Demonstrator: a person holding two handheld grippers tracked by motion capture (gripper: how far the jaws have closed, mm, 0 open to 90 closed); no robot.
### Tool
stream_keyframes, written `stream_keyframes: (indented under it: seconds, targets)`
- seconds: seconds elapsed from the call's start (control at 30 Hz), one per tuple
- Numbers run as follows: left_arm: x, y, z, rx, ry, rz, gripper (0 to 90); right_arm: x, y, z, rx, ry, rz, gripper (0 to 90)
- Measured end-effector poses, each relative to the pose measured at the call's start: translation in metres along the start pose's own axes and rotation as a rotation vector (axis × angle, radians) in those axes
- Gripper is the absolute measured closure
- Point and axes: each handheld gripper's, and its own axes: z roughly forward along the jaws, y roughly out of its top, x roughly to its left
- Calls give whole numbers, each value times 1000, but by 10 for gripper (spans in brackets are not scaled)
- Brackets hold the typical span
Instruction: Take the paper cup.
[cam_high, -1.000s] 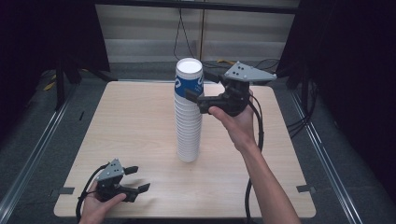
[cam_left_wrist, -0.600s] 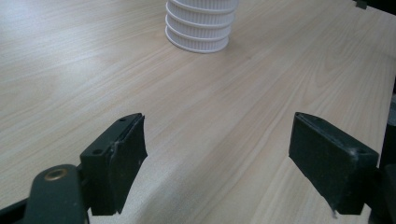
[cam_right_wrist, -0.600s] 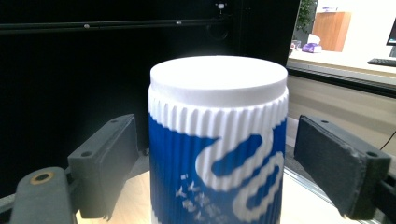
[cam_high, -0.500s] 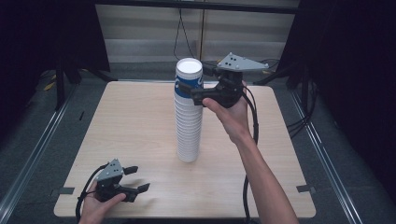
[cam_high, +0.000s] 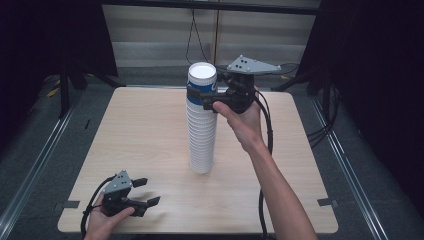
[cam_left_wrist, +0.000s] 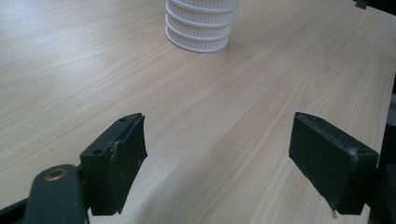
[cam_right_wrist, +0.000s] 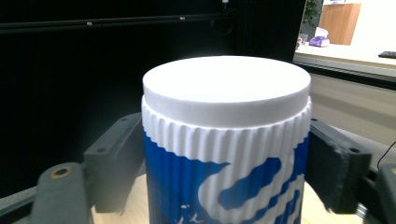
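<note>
Table (cam_high: 125, 130), light wood, bare except for 1 tall stack of cups (cam_high: 201, 135) standing upright near the middle, well ahead and to the right of the left claw (cam_high: 142, 192). Stack is white ribbed cups nested upside down; the top cup (cam_high: 202, 82) has a blue print band and a flat white base facing up. Right claw (cam_high: 207, 97) is level with that top cup, held up high by the right hand (cam_high: 243, 117), 1 jaw on each side of the blue band. In the right gripper view the jaws sit close against both sides of the cup (cam_right_wrist: 226, 154), looks like touching, so likely gripping it, though firm squeeze can't be confirmed. Left claw sits low near the table's near-left corner, jaws wide apart, nothing between them; the left gripper view has only the stack's bottom rings (cam_left_wrist: 200, 28) far ahead of it.

Step in hand, my guess: taking the top cup off the stack. Next move calls for a straight upward lift, steady grip, no sideways pull, or the tall stack could tip. Left claw could brace the stack lower down.
</note>
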Motion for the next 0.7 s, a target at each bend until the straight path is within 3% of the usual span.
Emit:
stream_keyframes:
  seconds: [0.7]
  targets:
    - [0, -1, 1, 6, 2, -5, 187, -2, -1, -2, -28, -4, -5, 255]
